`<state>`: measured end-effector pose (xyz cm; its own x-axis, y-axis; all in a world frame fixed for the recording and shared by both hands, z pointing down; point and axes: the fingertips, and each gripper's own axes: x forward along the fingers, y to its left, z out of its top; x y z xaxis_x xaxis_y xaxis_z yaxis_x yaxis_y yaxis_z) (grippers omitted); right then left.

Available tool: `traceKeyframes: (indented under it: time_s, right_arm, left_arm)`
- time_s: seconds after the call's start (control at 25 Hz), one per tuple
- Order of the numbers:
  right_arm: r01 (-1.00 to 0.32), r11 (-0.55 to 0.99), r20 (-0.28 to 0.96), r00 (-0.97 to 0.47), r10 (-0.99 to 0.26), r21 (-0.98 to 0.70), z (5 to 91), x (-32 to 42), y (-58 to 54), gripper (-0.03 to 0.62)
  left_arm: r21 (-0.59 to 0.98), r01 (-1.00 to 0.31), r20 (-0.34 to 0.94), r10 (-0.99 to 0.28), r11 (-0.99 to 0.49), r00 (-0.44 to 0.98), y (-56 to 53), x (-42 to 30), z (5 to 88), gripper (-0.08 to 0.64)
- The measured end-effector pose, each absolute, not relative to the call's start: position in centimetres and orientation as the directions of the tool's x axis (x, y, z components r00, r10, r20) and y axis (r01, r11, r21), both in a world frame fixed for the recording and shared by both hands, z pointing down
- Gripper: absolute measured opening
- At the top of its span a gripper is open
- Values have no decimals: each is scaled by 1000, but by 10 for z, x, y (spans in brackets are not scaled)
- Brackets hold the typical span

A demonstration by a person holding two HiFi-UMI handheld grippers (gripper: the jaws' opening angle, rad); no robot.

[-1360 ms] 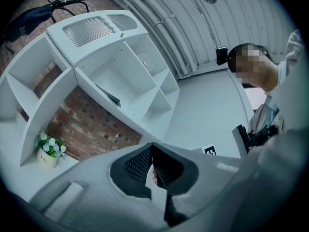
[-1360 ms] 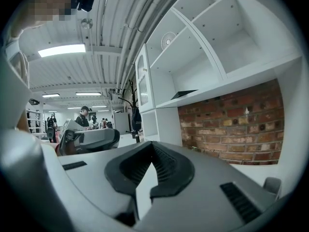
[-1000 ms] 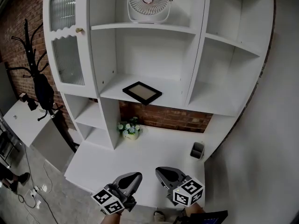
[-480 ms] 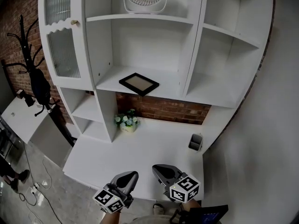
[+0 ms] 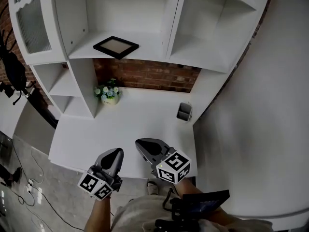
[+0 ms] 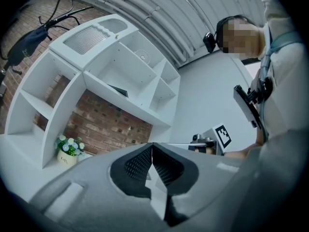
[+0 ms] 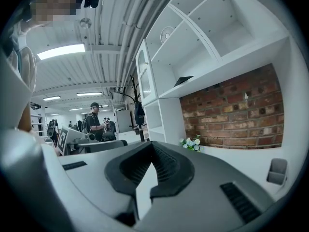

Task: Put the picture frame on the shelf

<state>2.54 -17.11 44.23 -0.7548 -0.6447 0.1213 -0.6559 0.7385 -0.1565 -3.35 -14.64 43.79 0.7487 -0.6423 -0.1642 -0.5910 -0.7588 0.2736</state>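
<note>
both my jaws are pressed together with nothing in them. the left gripper (image 5: 115, 152) and right gripper (image 5: 141, 142) sit side by side at the near edge of the desk (image 5: 145, 122). the picture frame (image 5: 116, 47) lies flat on the shelf (image 5: 159, 50), well ahead of and above the jaws (almost straight ahead of the left pair, so that hand is nearer), its long side skewed across the board. i judge the job done.

One black picture frame (image 5: 116, 47), one small pot of flowers (image 5: 109, 94), one grey desk cup (image 5: 184, 111), one white shelf unit (image 5: 172, 21), one ribbed-glass cabinet door (image 5: 31, 21), one black coat stand (image 5: 12, 70), two handheld grippers, left gripper (image 5: 116, 152) and right gripper (image 5: 140, 143)
</note>
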Motion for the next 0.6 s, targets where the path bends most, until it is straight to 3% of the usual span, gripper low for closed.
traceKeyframes:
  time_s: [0.6]
  right_arm:
    - [-644, 748, 135, -765, -630, -160, 447, 24, -166, 15]
  left_arm:
    - [298, -589, -178, -649, -752, 739, -144, -32, 441, 11]
